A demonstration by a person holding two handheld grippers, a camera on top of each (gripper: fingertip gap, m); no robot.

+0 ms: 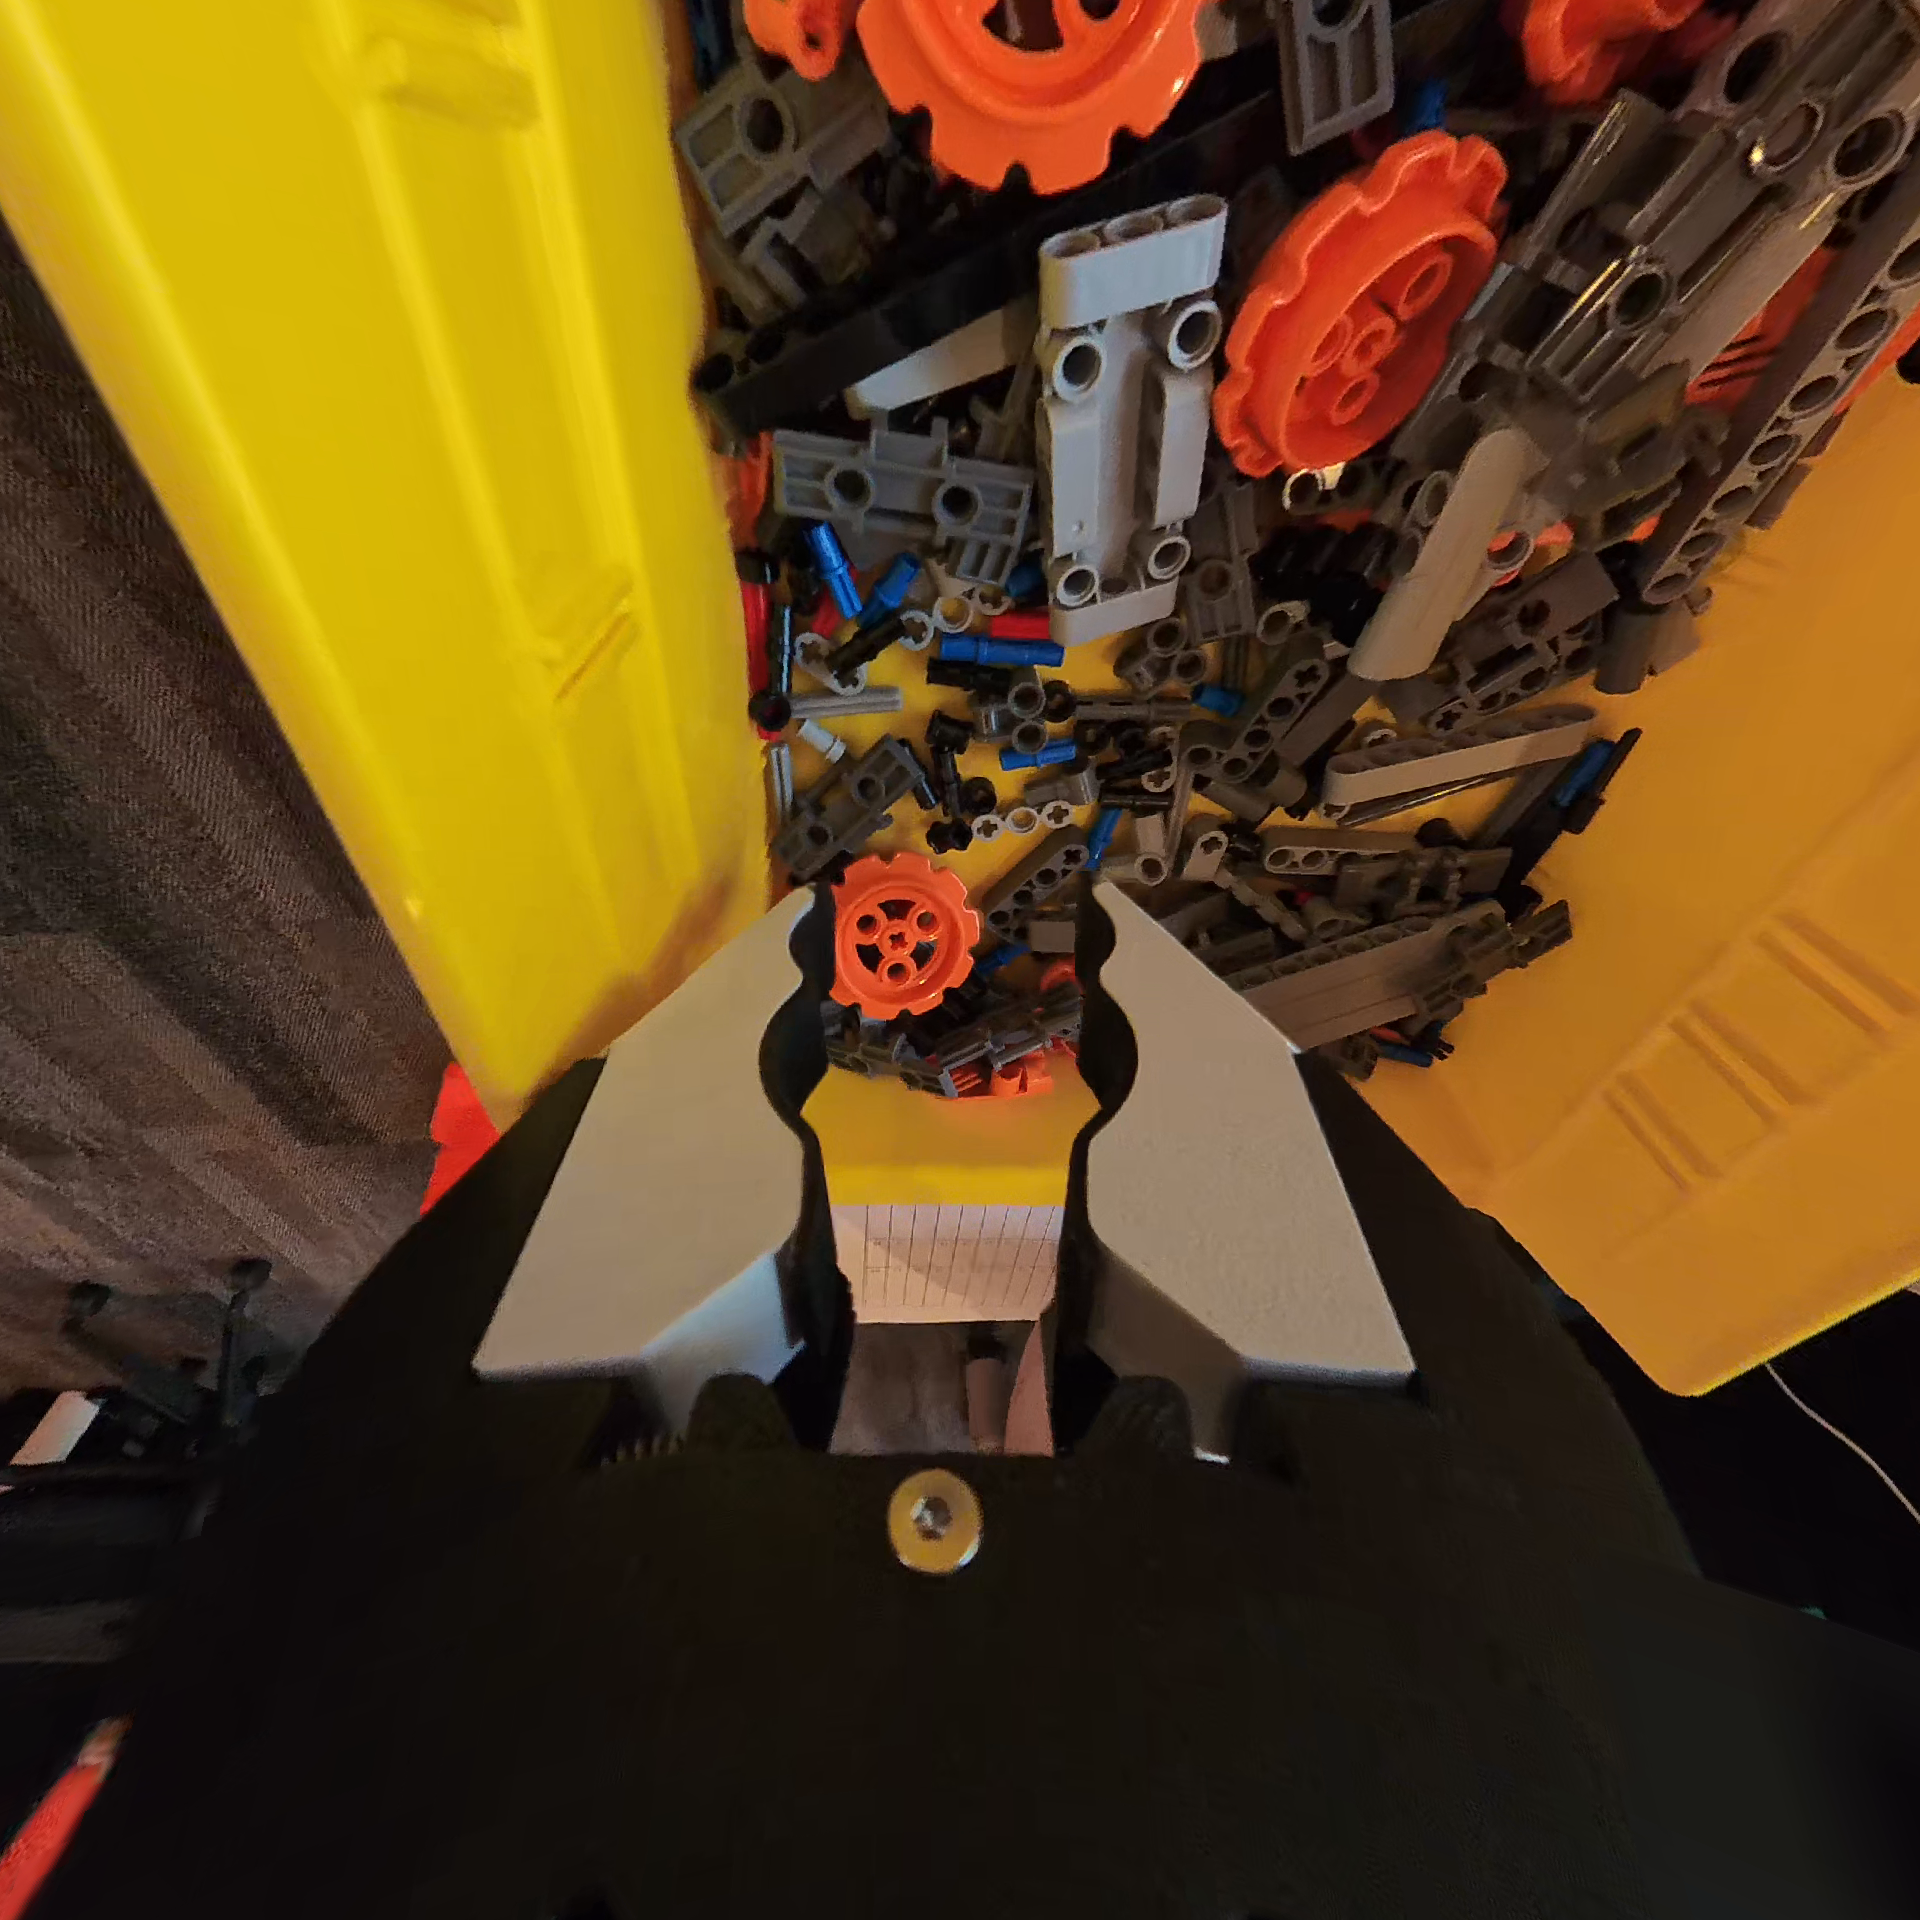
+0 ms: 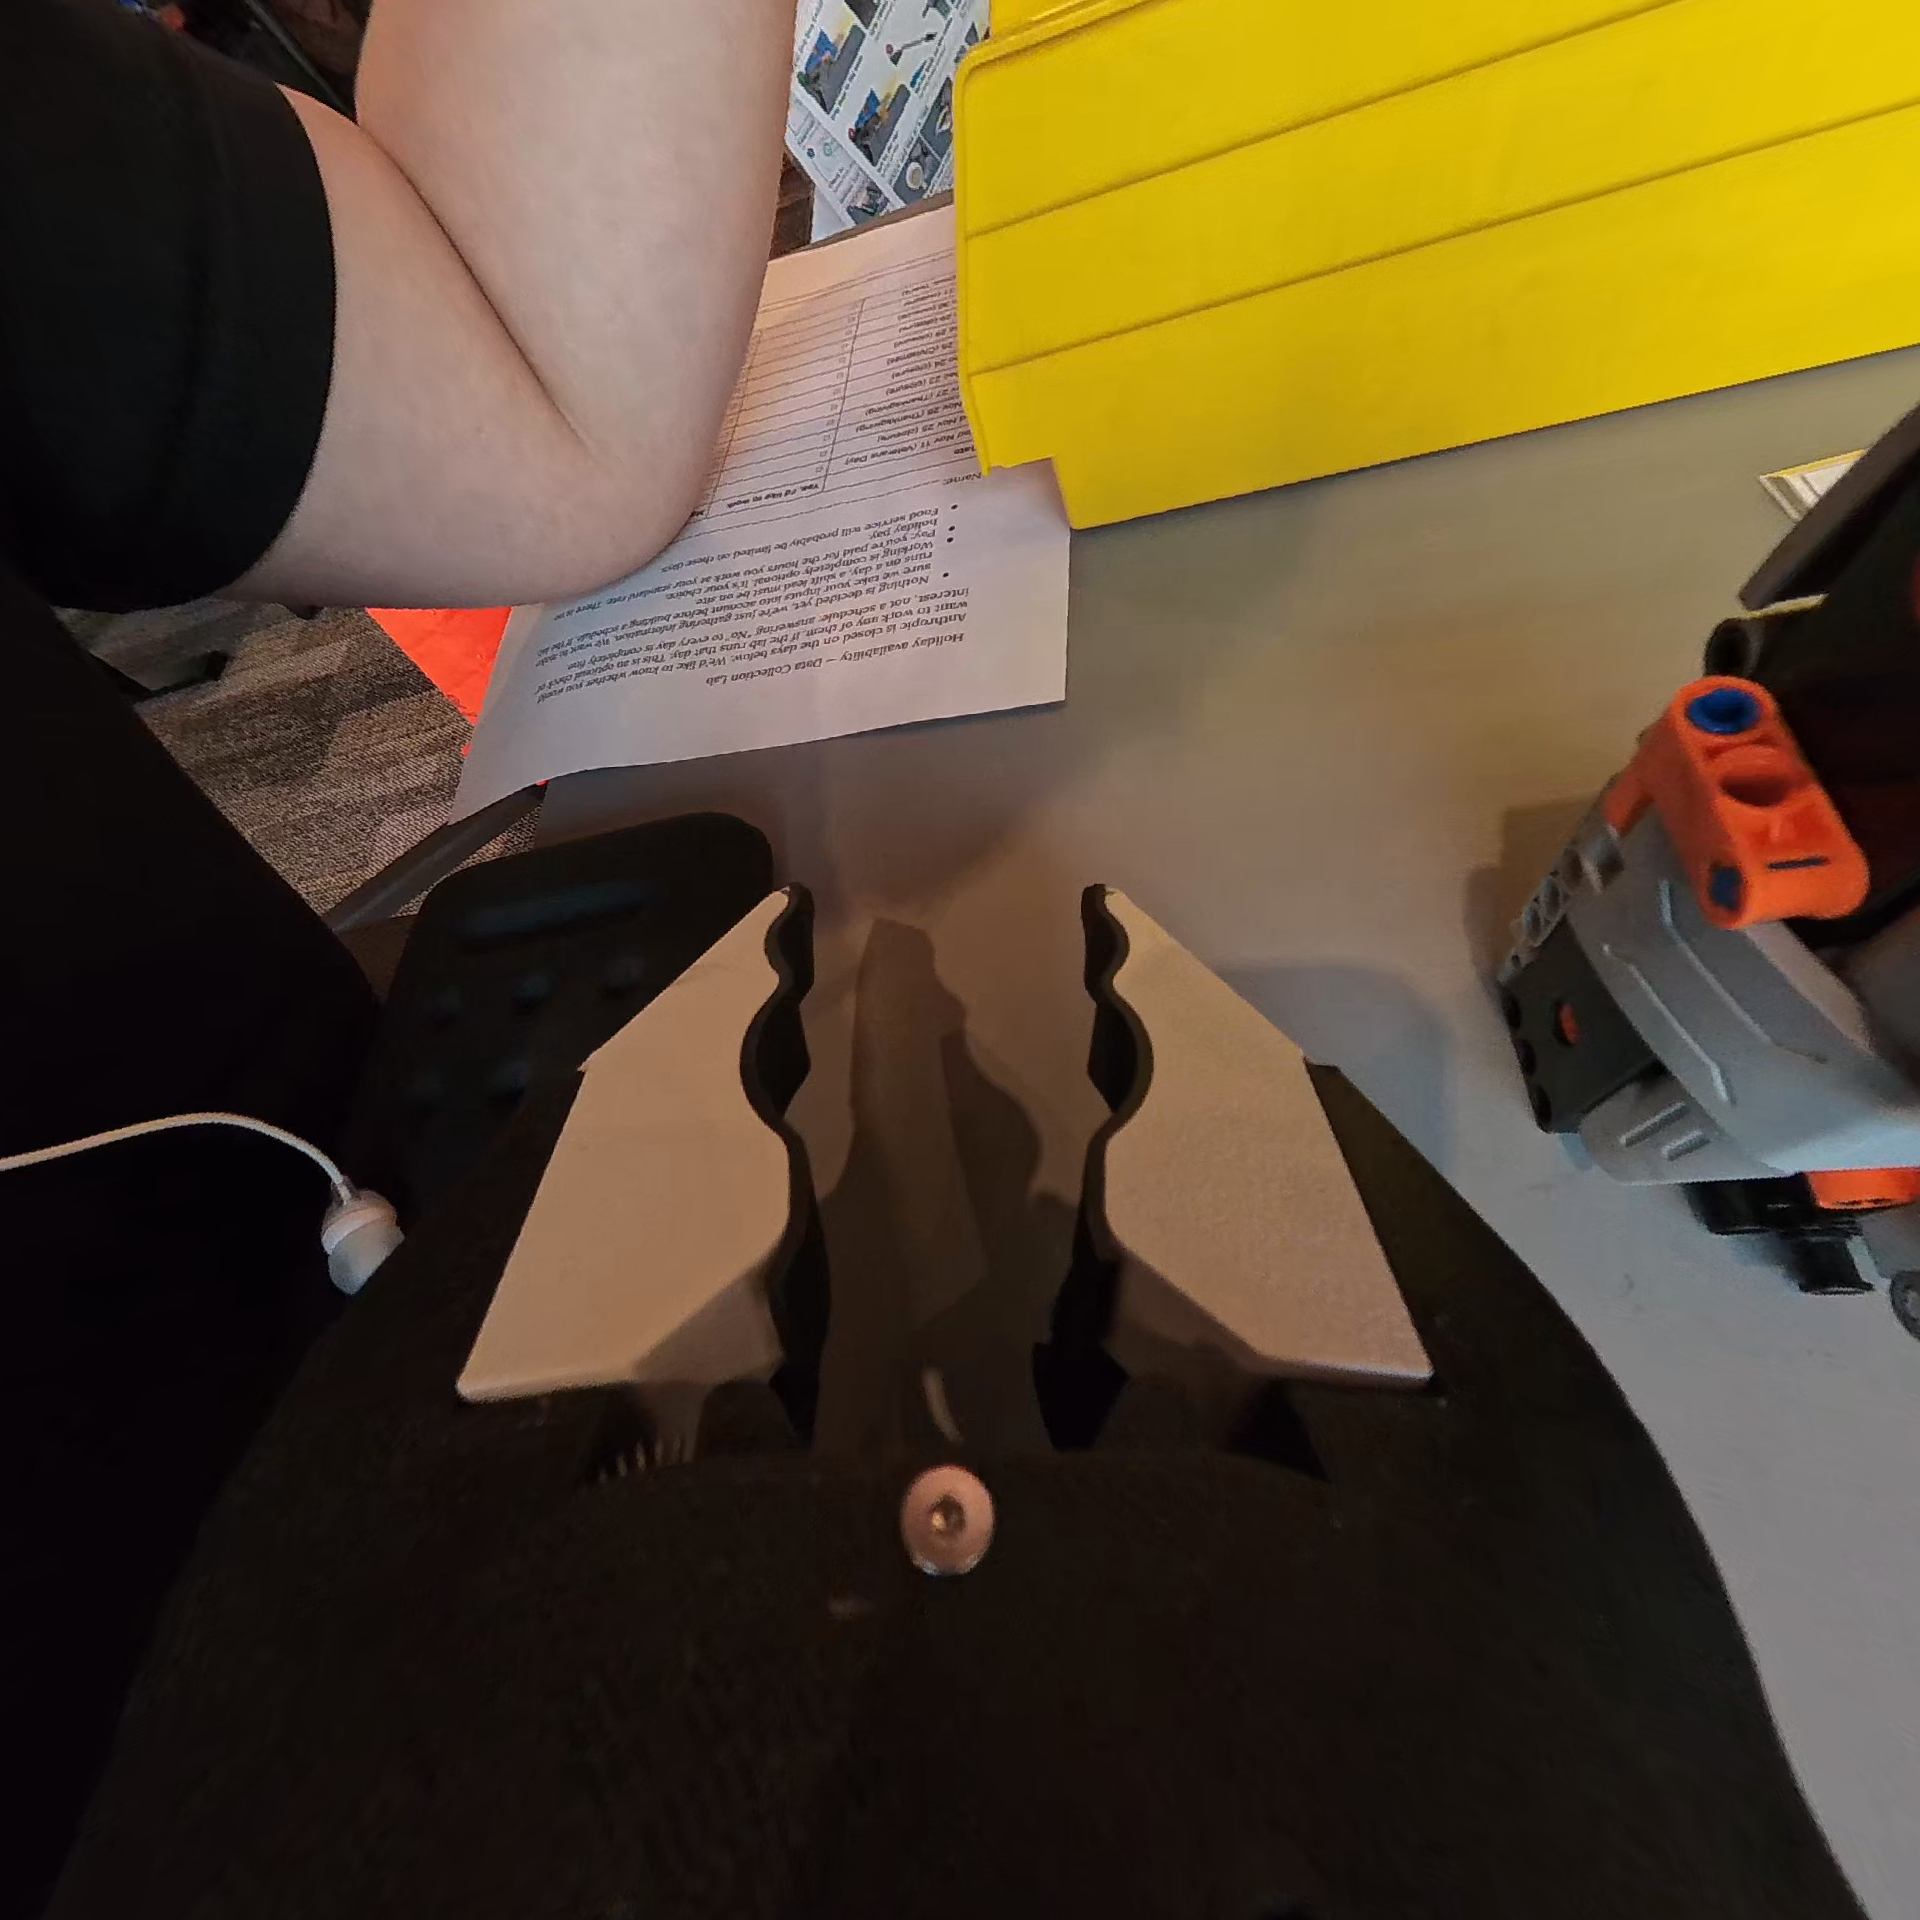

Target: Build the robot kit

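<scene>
Left tongs (image 1: pixel 951 940): open, empty, over the near end of the yellow bin (image 1: pixel 436 499).
Closest piece: small orange wheel (image 1: pixel 902 948) between the tips.
Right tongs (image 2: pixel 948 940): open, empty, over the grey bench (image 2: pixel 1299 748).
Nearby: paper sheet (image 2: pixel 831 644), toy block model (image 2: pixel 1704 966) at the bench's right edge.
Risk: I think the wheel could slip into the loose pieces (image 1: pixel 1143 748).

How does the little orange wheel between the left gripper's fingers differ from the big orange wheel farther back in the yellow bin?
The little orange wheel is clearly smaller than the big orange wheel. The little one lies near the bin's close end, right at the open left gripper; the big one rests deeper in, atop grey beams. Both are orange, notched round the rim, with holes around the hub.
</scene>
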